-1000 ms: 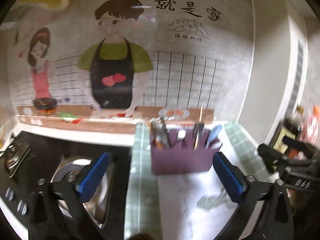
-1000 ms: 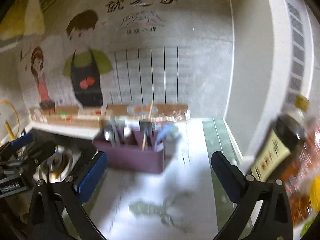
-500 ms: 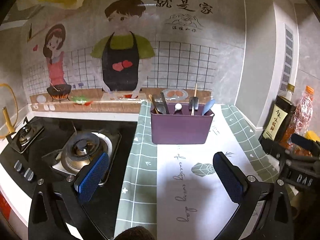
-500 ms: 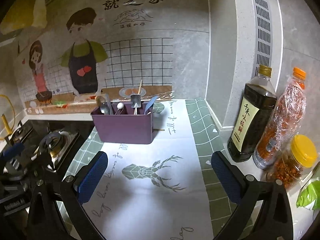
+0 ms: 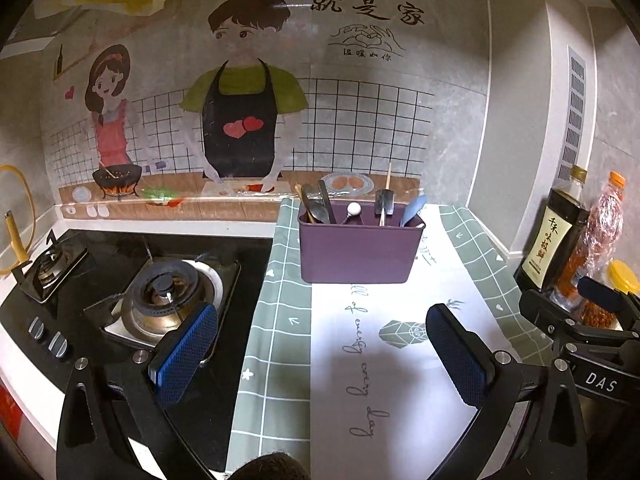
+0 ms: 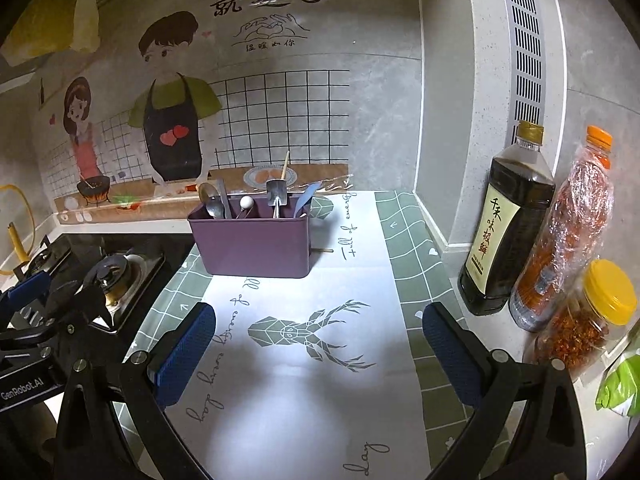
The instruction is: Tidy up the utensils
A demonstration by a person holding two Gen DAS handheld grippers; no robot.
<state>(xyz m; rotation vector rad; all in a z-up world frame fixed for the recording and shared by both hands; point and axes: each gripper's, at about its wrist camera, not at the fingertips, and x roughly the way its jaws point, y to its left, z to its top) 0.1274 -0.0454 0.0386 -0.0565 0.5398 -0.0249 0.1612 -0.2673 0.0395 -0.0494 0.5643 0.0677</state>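
A purple utensil caddy [image 5: 358, 248] [image 6: 254, 242] stands at the back of the counter on a green-and-white mat. Several utensils stick up from it: metal spoons [image 5: 314, 206] [image 6: 212, 200], a white-knobbed utensil [image 5: 354, 209], a small metal shovel-shaped spoon [image 6: 276, 192], a blue spoon [image 5: 412, 210] and a chopstick [image 5: 388, 178]. A wooden stick end [image 6: 322, 250] pokes out behind the caddy's right side. My left gripper [image 5: 320, 354] hangs open over the mat, well short of the caddy. My right gripper [image 6: 318, 354] is also open and holds nothing.
A gas stove [image 5: 160, 296] [image 6: 108, 276] fills the left of the counter. At the right wall stand a dark sauce bottle [image 6: 504, 224], an orange-capped bottle [image 6: 568, 232] and a yellow-lidded jar [image 6: 588, 316]. A green bag [image 6: 618, 384] lies at the far right.
Both views swung down and settled from a blur; the caddy now sits a little farther off. Both grippers stay open and empty.
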